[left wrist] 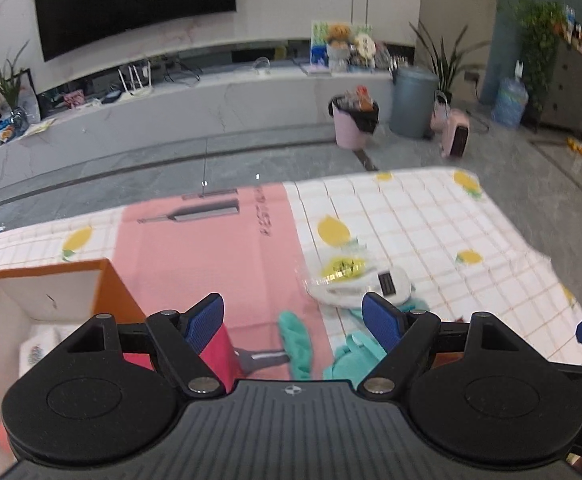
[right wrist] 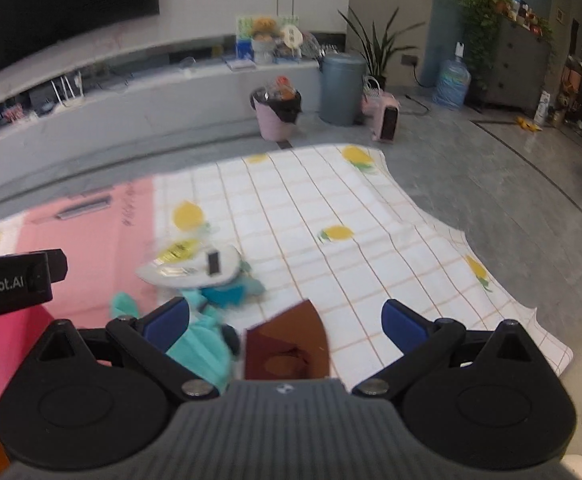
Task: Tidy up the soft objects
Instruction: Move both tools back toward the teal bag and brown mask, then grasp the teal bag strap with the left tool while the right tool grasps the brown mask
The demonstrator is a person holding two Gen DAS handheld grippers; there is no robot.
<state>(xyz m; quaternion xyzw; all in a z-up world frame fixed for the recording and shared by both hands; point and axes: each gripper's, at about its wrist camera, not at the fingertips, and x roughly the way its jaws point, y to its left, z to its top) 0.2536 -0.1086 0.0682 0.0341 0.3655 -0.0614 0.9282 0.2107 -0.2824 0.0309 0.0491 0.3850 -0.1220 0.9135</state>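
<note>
The left gripper (left wrist: 295, 320) is held with its jaws spread and nothing between the pads. A teal soft toy (left wrist: 353, 354) is seen just ahead — partly hidden behind the right-hand finger (left wrist: 383, 322) — lying on the lemon-print cloth (left wrist: 431, 220). A white packet (left wrist: 355, 280) rests just beyond the toy. An orange box (left wrist: 51, 280) stands to the left.

The right gripper (right wrist: 285, 320) is likewise spread wide and empty. The teal toy (right wrist: 203, 344) is found beside its left finger (right wrist: 167, 320) — an orange flap (right wrist: 287, 340) sits between the jaws.
</note>
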